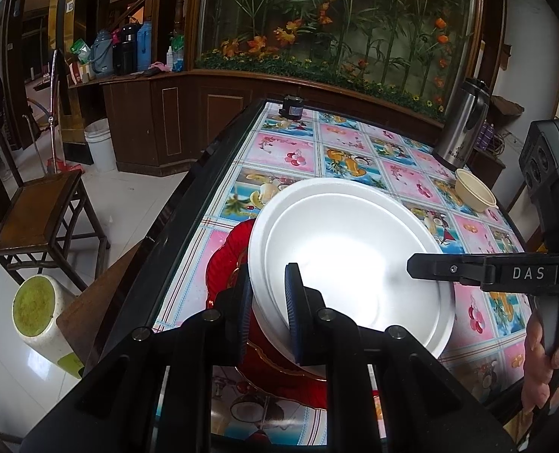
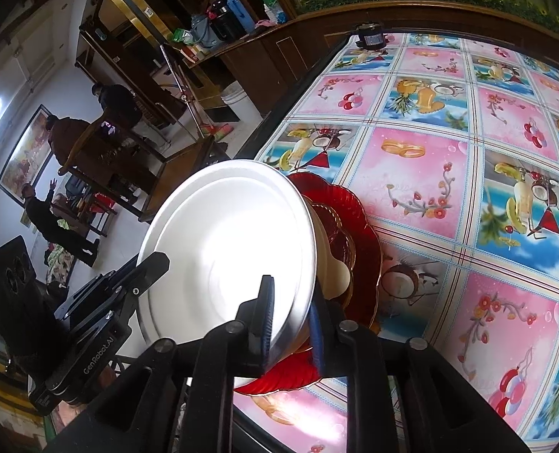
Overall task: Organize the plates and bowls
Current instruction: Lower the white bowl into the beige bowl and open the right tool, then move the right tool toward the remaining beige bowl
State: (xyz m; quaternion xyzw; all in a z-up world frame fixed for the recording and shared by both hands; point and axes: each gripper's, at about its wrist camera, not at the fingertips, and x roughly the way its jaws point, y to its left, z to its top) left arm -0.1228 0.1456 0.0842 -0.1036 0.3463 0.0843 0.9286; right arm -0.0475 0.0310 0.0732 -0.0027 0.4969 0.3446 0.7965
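I have both tools on the white plate (image 1: pixel 355 264), which sits tilted over the red plate (image 1: pixel 226 260) near the worktop's (image 1: pixel 355 143) edge. My left tool (image 1: pixel 270 313) is pinching the white plate's rim, one blue pad (image 1: pixel 292 302) inside the dish and the other outside it, jaws nearly pressed together on the thin edge. My right tool (image 2: pixel 291 324) straddles the opposite side of the same rim; from its own camera the rim passes between the two pads, but I cannot tell whether they press on it or stand just clear.

The red plate lies flat on the patterned cloth, directly beneath the white plate, its scalloped edge showing out past the white one on the side toward the worktop's middle. A pale foot or small bowl (image 2: pixel 336 268) shows between the white plate's underside and the red plate; I cannot tell which it is.

Beyond the white plate, near the far right corner, a beige bowl (image 1: pixel 475 190) stands alone, with a steel thermos jug (image 1: pixel 462 124) just behind it. A small dark device (image 1: pixel 292 107) rests at the far edge.
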